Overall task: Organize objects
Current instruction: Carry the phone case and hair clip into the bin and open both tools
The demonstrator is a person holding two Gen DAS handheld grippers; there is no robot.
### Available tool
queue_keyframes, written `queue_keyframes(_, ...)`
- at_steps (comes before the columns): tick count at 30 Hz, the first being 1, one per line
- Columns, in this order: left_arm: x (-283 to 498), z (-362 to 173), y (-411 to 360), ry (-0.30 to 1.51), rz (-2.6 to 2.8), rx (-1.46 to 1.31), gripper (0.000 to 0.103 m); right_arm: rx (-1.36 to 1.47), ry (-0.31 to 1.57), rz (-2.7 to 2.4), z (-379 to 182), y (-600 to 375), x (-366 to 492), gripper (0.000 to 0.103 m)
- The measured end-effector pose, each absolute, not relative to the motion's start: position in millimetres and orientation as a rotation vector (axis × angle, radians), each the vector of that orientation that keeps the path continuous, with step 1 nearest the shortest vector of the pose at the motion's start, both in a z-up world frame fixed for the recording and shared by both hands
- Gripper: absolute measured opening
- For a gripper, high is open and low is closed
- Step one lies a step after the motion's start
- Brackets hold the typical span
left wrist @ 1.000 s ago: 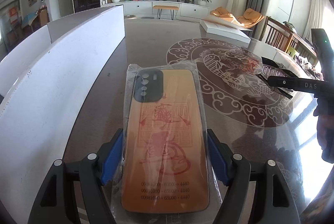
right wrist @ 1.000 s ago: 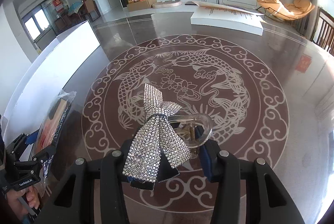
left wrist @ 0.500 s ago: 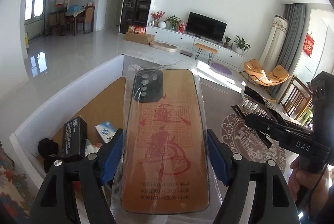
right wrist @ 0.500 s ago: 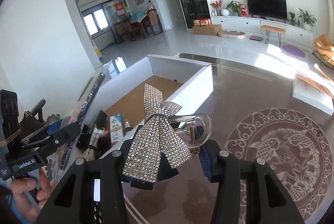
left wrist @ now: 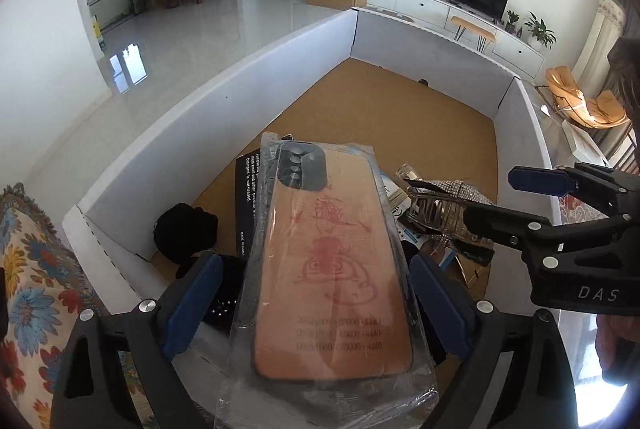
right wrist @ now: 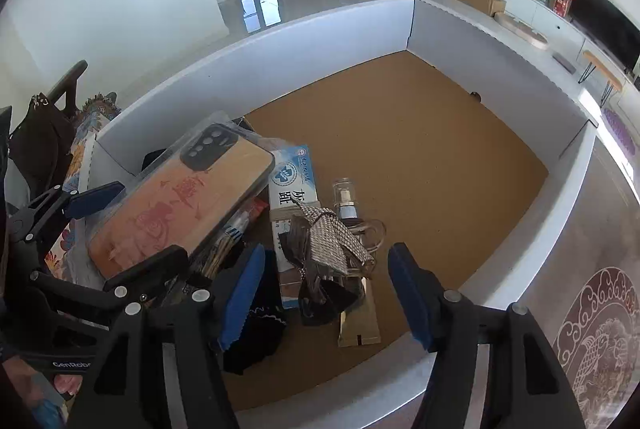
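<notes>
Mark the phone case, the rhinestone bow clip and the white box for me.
phone case [left wrist: 332, 269], left wrist view, middle of its orange back.
rhinestone bow clip [right wrist: 330, 241], right wrist view, its sparkly bow.
white box [right wrist: 320, 41], right wrist view, far wall.

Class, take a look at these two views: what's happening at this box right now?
A person is tidying small things into a white box, with tongs in each hand. The left tongs have just been opening around a wrapped phone case, which hangs over the pile at the near end. The right tongs have also just been opening, and the sparkly hair clip now sits loose on the pile between their pads.
</notes>
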State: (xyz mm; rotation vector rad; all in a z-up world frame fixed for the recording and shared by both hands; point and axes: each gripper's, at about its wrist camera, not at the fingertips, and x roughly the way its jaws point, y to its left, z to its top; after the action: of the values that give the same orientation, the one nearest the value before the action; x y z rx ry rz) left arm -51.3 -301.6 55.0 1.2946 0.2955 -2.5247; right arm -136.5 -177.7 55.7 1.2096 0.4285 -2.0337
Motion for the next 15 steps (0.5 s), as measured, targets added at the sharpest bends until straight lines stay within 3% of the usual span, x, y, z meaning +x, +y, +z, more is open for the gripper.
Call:
queue_keyframes(1, -49, 57, -300, 0.280, -2.523, 1.283, 0.096, 1.192, 0.428, -2.051, 61, -174, -136, 0.084)
queue_keyframes(4, -42, 69, -293, 0.199, -2.500, 1.237, 0.096, 1.142, 0.403, -2.110, 83, -163, -133, 0.090)
queue_keyframes(10, -28, 89, -298, 0.232, -2.399, 1.144, 0.096, 1.138, 0.436, -2.180, 106, -157, -133, 0.095)
queue_keyframes(15, -27, 89, -301, 0.275, -2.376, 1.241, 0.096, 1.201, 0.453, -2.203, 105, -158, -134, 0.095)
